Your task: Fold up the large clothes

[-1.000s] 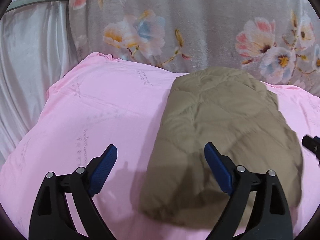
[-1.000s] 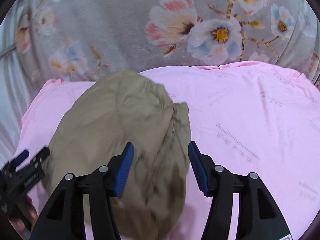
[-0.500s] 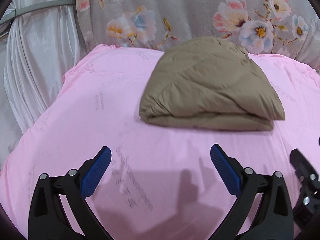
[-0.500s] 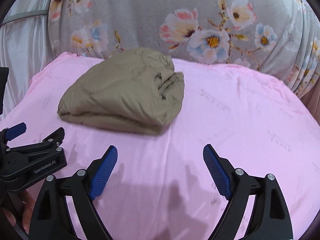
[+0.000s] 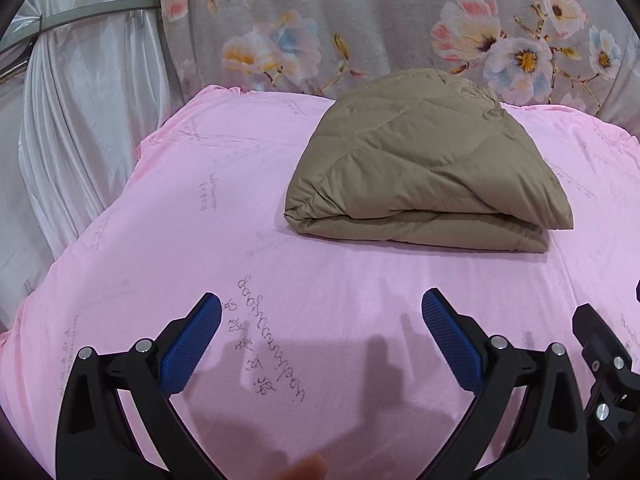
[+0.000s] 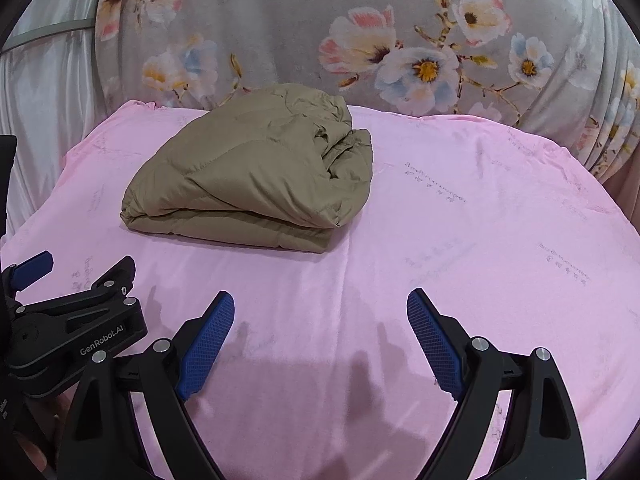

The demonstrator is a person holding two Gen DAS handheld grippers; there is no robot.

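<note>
A khaki quilted jacket (image 5: 424,164) lies folded in a thick bundle on the pink bed sheet (image 5: 200,264). It also shows in the right wrist view (image 6: 256,176), left of centre. My left gripper (image 5: 320,312) is open and empty, held above the sheet well short of the bundle's near folded edge. My right gripper (image 6: 320,312) is open and empty too, also back from the bundle. The left gripper's body (image 6: 76,328) shows at the lower left of the right wrist view.
A grey floral blanket (image 5: 360,20) rises behind the bed. A white satin curtain (image 5: 80,128) hangs at the left edge. The pink sheet (image 6: 500,240) spreads wide to the right of the bundle.
Both grippers have pulled back from the jacket and away from the bundle. The right gripper's jaws have widened. The jacket lies still, folded.
</note>
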